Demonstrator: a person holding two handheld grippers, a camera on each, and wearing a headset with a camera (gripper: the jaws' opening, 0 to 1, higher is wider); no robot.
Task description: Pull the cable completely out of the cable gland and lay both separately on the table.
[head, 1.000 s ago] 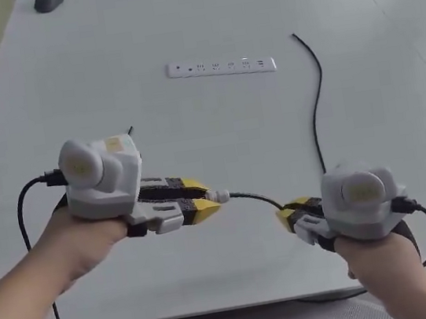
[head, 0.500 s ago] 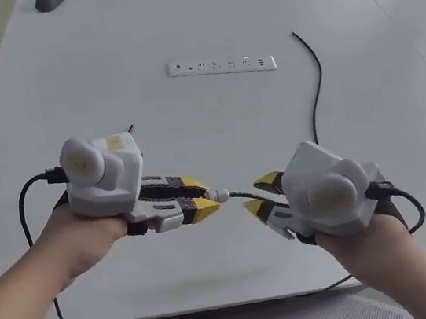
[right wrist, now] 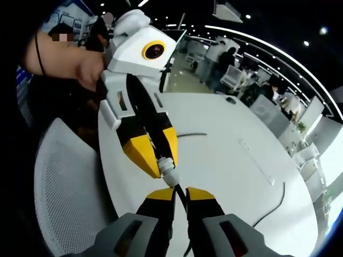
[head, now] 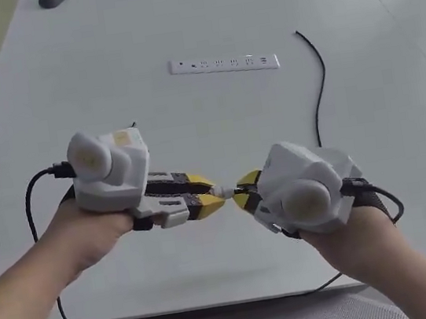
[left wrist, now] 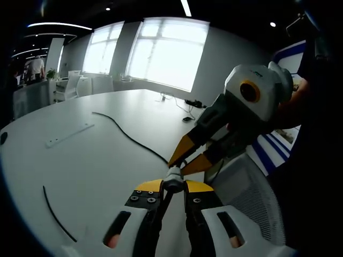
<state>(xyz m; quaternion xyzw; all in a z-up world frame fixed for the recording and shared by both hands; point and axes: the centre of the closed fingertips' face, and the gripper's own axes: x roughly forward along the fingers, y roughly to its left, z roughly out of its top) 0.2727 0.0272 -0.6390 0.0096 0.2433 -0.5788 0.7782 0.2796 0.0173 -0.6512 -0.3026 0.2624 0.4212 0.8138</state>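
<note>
— In the lower middle of the head view, what are the two tools doing?

— The left gripper [head: 215,193] and the right gripper [head: 241,191] point at each other, tip to tip, above the near edge of the white table [head: 139,27].

— Where is the cable gland [head: 225,193]?

— Right between them. It is a small white piece. In the left gripper view it sits at the bottom middle, and the left jaws are closed tight on it.

— And the cable [head: 319,89]?

— It is black, and it is still inside the gland. In the right gripper view it comes out of the gland and runs down between the right jaws. Those jaws are narrow. They seem to pinch the cable, but the gap is dark, so I am not sure.

— Where does the rest of it go?

— It lies on the table and bends toward the upper right of the head view. A white power strip [head: 223,63] lies in the upper middle, near the cable's far end.
</note>
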